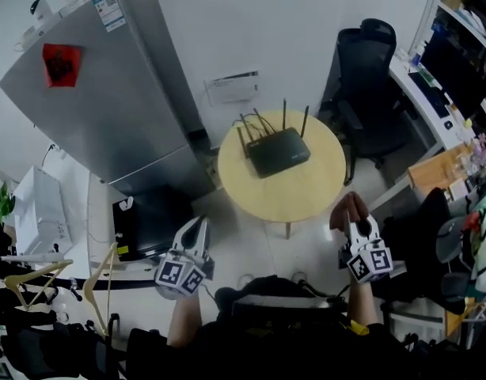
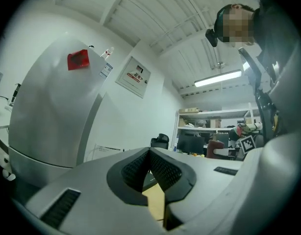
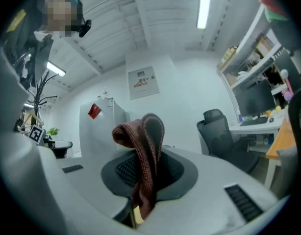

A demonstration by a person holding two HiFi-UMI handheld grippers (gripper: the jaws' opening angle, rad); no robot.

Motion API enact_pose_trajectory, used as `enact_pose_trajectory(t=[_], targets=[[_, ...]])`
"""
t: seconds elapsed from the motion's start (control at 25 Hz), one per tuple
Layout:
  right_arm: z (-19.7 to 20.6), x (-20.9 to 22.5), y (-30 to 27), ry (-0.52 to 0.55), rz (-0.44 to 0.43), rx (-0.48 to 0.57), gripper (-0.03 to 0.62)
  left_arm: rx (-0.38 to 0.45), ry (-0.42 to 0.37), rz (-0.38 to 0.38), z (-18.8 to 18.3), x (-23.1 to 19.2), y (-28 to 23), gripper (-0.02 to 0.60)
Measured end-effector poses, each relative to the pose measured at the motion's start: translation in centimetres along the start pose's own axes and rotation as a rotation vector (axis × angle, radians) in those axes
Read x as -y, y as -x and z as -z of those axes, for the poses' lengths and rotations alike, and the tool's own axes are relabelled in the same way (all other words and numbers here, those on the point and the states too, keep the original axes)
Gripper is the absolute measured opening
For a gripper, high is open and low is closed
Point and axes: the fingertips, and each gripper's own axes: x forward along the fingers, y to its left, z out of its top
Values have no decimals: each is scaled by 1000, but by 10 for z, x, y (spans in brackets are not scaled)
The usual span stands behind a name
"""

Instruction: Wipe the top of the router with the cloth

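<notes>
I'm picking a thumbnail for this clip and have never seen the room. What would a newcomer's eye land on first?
The black router with its upright antennas stands out on the round pale table at the centre of the head view. Next comes the reddish-brown cloth pinched in the right gripper at lower right, while the left gripper is shut on nothing. A big grey fridge fills the upper left.
</notes>
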Motion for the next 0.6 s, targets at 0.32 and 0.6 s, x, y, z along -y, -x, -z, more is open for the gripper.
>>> enact_pose_trajectory(t=[0.32, 0.6], targets=[[7, 38, 25, -35, 11, -10, 58, 50, -11, 3, 4, 38, -17, -3], [14, 30, 7, -82, -16, -3, 55, 6, -54, 7, 12, 47, -23, -3]])
